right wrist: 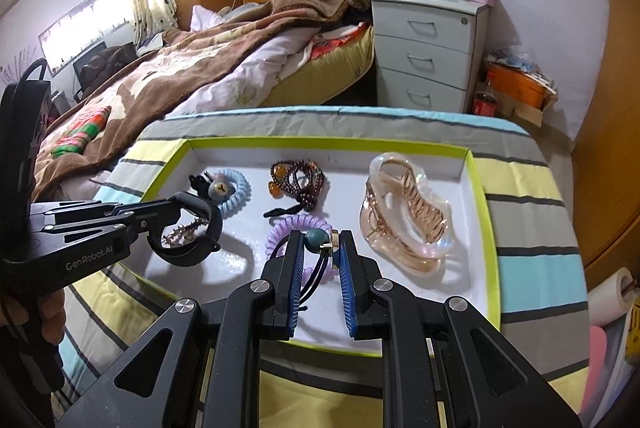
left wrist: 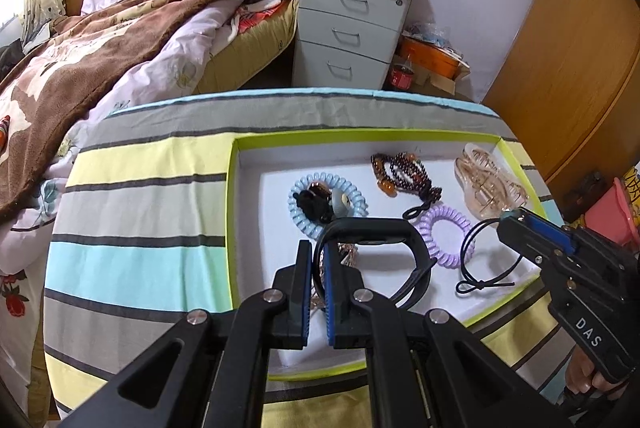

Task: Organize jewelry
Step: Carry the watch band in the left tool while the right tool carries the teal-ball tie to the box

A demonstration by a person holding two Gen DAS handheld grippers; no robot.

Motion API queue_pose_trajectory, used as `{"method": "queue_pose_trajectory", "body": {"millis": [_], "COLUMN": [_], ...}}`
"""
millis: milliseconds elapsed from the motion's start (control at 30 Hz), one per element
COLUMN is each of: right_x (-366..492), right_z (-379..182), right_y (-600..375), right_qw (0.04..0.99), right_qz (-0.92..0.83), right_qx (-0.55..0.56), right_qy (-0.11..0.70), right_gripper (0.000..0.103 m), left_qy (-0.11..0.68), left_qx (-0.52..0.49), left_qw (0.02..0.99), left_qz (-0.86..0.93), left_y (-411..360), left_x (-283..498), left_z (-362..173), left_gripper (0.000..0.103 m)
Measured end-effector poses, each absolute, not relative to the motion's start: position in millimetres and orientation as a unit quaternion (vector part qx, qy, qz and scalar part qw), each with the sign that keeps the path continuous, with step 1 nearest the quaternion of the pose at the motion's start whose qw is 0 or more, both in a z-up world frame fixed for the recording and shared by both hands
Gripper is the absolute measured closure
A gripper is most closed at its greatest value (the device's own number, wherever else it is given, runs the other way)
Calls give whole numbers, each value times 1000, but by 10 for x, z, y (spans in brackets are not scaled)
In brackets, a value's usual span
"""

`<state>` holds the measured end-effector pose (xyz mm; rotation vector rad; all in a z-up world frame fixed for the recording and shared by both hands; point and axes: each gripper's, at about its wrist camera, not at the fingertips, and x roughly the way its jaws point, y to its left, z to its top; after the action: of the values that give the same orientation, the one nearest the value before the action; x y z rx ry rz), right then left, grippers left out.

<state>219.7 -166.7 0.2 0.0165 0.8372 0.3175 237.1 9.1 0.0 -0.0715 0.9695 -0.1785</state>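
Note:
A white tray with a lime rim (left wrist: 360,133) (right wrist: 478,188) lies on a striped table. My left gripper (left wrist: 318,248) (right wrist: 176,209) is shut on a black wristband (left wrist: 384,228) (right wrist: 192,224), held just above the tray's left part. My right gripper (right wrist: 318,242) (left wrist: 510,216) is shut on a black elastic hair tie with a teal bead (right wrist: 314,237) (left wrist: 476,260), over a purple spiral hair tie (left wrist: 446,236) (right wrist: 288,228). In the tray also lie a blue spiral tie (left wrist: 326,194) (right wrist: 236,190), a dark bead bracelet (left wrist: 404,172) (right wrist: 298,180) and a clear pink claw clip (left wrist: 486,184) (right wrist: 404,212).
The striped cloth (left wrist: 140,208) covers the table. Behind it stand a bed with a brown blanket (left wrist: 100,40), a grey drawer unit (left wrist: 352,28) and a wooden wardrobe (left wrist: 568,40). A small gold piece (right wrist: 180,232) lies under the wristband.

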Motion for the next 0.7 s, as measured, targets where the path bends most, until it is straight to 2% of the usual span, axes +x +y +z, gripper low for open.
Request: {"method": "queue_pose_trajectory", "body": {"millis": [700], "right_x": [2267], "right_z": [-179], "right_y": [-1633], "right_qw": [894], "right_qz": [147], "right_qx": [-13], "right_qy": [423], "right_gripper": [85], "left_qy": [476], "left_qx": [-38], "left_qw": [875], "left_qz": [-81], "left_y": [71], "left_x": [2398], "left_z": [-108], "left_gripper": [96]}}
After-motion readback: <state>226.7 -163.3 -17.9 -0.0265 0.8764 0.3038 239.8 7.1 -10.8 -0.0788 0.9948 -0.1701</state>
